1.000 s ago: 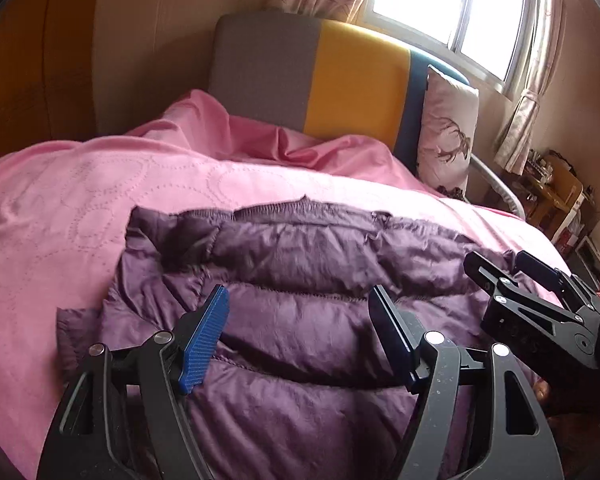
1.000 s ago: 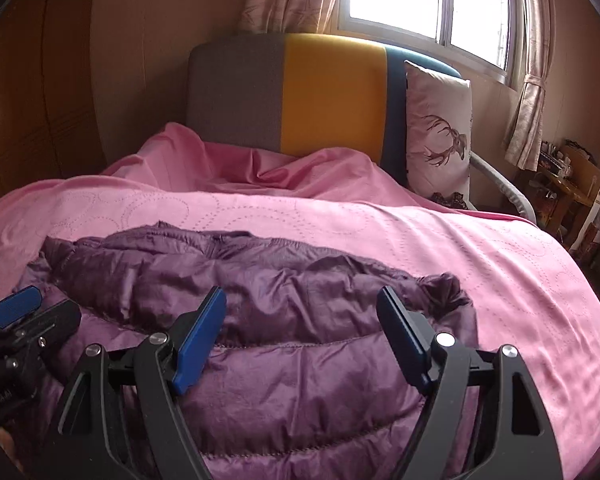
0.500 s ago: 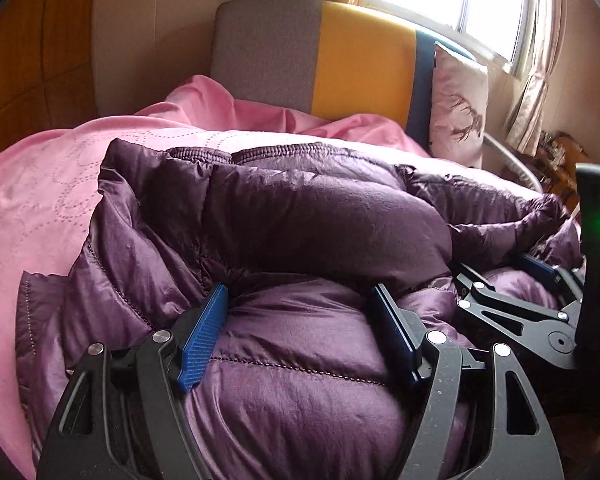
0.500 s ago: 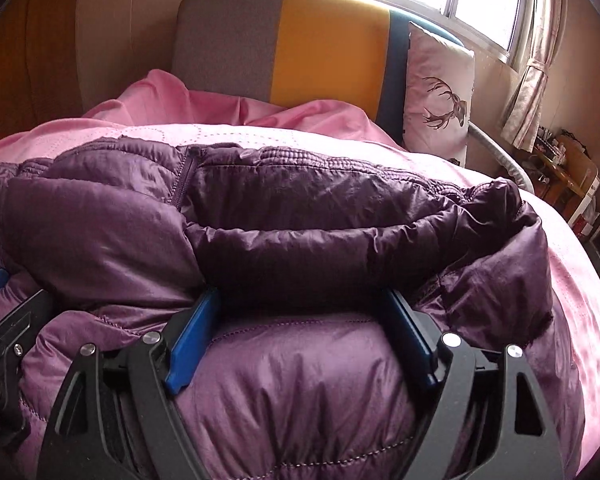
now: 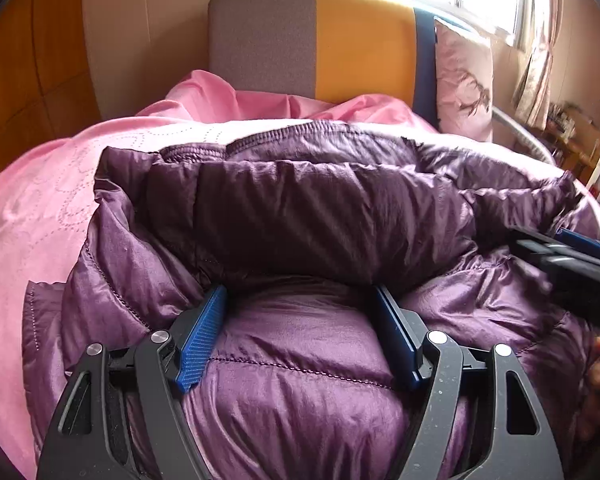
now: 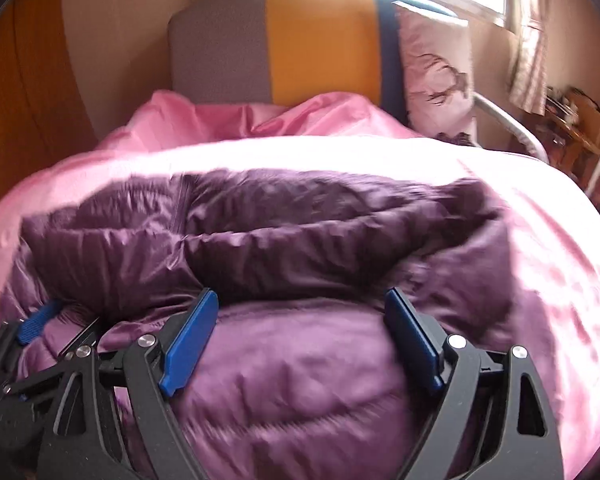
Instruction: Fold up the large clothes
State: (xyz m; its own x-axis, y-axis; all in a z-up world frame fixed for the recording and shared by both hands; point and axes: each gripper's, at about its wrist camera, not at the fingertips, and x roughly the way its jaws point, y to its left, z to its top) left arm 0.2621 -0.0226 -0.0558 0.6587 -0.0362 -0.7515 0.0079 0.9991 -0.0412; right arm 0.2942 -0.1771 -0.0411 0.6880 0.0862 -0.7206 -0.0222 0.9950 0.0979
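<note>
- Here the purple puffer jacket (image 5: 300,224) lies on the pink bedspread (image 5: 40,216), with its long axis running side to side across both views.
- One thick layer is doubled over toward the near side; its dark folded edge runs left to right just ahead of both sets of blue pads.
- The lighter quilted panel below that edge bulges up between the jaws of each gripper.
- The left gripper (image 5: 300,336) points down and forward at the jacket's left half. Its jaws stand wide, with padding swelling into the gap; whether the pads press on the fabric cannot be told.
- The right gripper (image 6: 300,344) sits over the right half. Its jaws have just been opening; fabric lies between them, and the right pad appears clear of it.
- The two grippers are side by side along the long axis, each just beside the folded edge, so neither is clearly nearer.
- Judgement: the next move turns on the short axis. The fold edge lies directly ahead of both jaws, so any flattening or second fold runs away from the person, toward the headboard (image 5: 320,40).
- The pillow (image 5: 464,80) stands well apart at the far right.
</note>
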